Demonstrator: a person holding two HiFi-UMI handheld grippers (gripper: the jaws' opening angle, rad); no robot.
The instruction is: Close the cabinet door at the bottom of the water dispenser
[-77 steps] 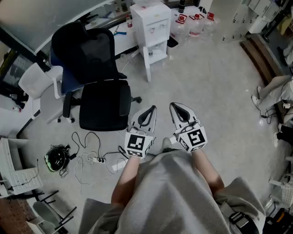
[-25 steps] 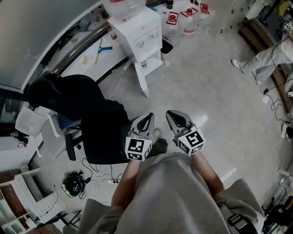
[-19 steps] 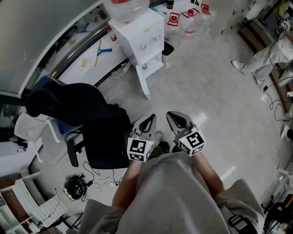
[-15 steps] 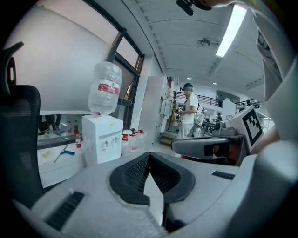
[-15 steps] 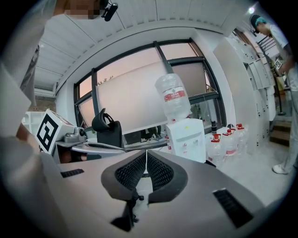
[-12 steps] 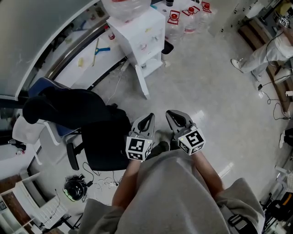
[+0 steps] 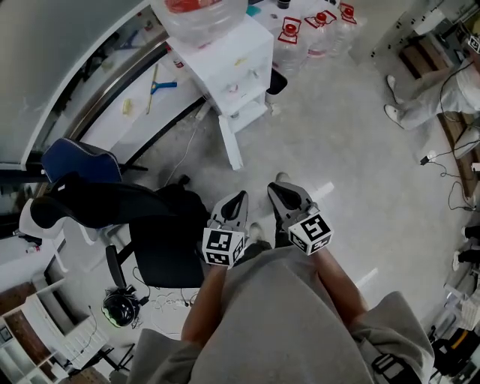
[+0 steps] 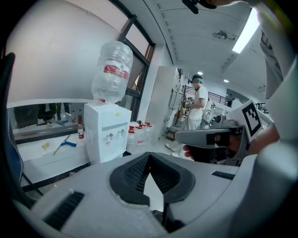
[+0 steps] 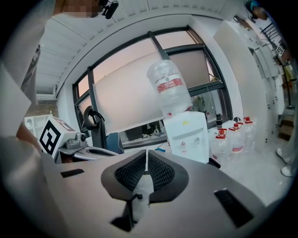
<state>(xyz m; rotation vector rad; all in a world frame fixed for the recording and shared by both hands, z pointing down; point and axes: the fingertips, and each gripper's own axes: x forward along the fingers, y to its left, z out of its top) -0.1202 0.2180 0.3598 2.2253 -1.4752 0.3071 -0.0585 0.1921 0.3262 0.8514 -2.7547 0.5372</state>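
Floor [image 7: 337, 165] lies open between the pinched-shut, empty left gripper [image 7: 239, 196] and right gripper [image 7: 276, 187] and the water dispenser [image 7: 236, 64] at eleven o'clock, its cabinet door [image 7: 231, 146] swung out edge-on, an office chair [image 7: 157, 232] crowding nine o'clock.

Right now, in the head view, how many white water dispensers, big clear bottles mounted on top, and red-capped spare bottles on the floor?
White water dispenser: 1
Big clear bottle mounted on it: 1
Red-capped spare bottles: 3
Total: 5
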